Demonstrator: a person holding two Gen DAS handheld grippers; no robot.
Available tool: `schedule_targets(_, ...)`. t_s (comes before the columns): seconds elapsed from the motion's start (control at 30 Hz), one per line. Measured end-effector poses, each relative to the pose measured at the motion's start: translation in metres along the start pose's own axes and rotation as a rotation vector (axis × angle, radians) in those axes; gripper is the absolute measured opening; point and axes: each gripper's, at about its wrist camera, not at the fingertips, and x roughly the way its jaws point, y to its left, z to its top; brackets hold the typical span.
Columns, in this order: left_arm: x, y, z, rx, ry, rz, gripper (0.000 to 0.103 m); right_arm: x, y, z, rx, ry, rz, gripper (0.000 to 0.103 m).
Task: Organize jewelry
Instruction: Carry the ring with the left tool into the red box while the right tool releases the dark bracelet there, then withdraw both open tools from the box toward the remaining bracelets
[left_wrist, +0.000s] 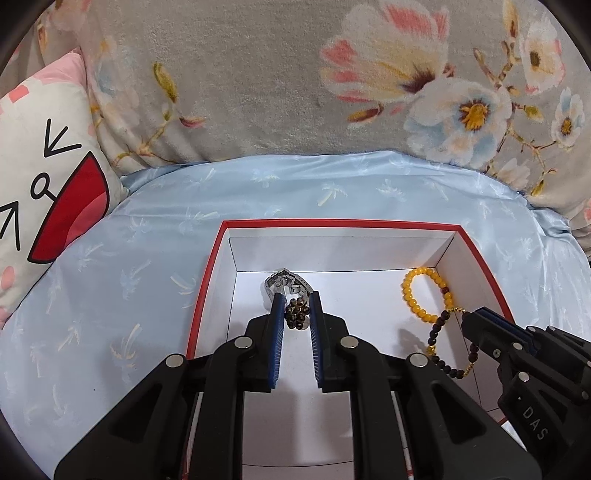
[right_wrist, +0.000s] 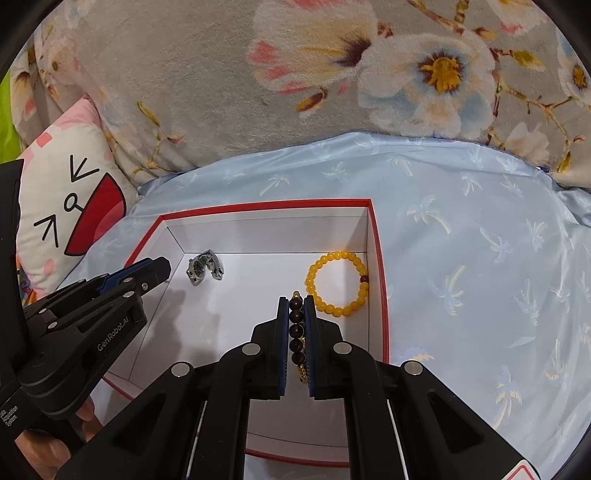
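A red-rimmed white box (left_wrist: 343, 223) lies on the blue sheet; it also shows in the right wrist view (right_wrist: 376, 229). Inside it lie a silver watch (left_wrist: 284, 282) (right_wrist: 205, 266) and a yellow bead bracelet (left_wrist: 413, 291) (right_wrist: 338, 282). My left gripper (left_wrist: 296, 308) is shut on a bunched brown bead bracelet (left_wrist: 296, 314), just in front of the watch. My right gripper (right_wrist: 296, 306) is shut on a dark bead bracelet (right_wrist: 296, 328) over the box, next to the yellow bracelet. That dark bracelet hangs from the right gripper in the left wrist view (left_wrist: 439, 332).
A light blue sheet with palm prints (left_wrist: 147, 229) (right_wrist: 480, 240) covers the bed around the box. A grey floral blanket (left_wrist: 258, 74) rises behind it. A white and pink cartoon pillow (left_wrist: 44, 177) (right_wrist: 66, 206) lies at the left.
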Motion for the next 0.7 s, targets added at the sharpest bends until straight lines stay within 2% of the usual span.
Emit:
schedule_targets(0.07, 0.001, 0.000, 0.000, -0.003, -0.001, -0.009, 0.014, 0.002, -0.001, 0.000, 0.000, 0.004, -0.005, 0.008)
schedule_targets(0.1, 0.000, 0.001, 0.000, -0.008, -0.010, -0.009, 0.017, 0.001, -0.001, 0.000, 0.000, -0.004, -0.009, 0.012)
schedule_targets(0.13, -0.001, 0.001, 0.000, -0.012, -0.017, -0.001, 0.024, -0.001, -0.002, 0.000, -0.001, -0.011, -0.015, 0.020)
schedule_targets(0.17, -0.003, 0.002, 0.001, -0.018, -0.029, 0.011, 0.043, -0.003, -0.002, 0.000, 0.000, -0.017, -0.021, 0.026)
schedule_targets(0.2, -0.007, 0.003, 0.001, -0.024, -0.044, 0.024, 0.054, -0.006, -0.003, 0.000, 0.004, -0.026, -0.024, 0.036)
schedule_targets(0.47, -0.035, 0.006, 0.000, -0.025, -0.077, 0.027, 0.054, -0.035, -0.006, -0.010, 0.010, -0.058, -0.021, 0.038)
schedule_targets(0.7, -0.070, 0.026, -0.026, -0.061, -0.066, 0.027, 0.055, -0.069, -0.009, -0.039, 0.013, -0.064, -0.024, 0.038)
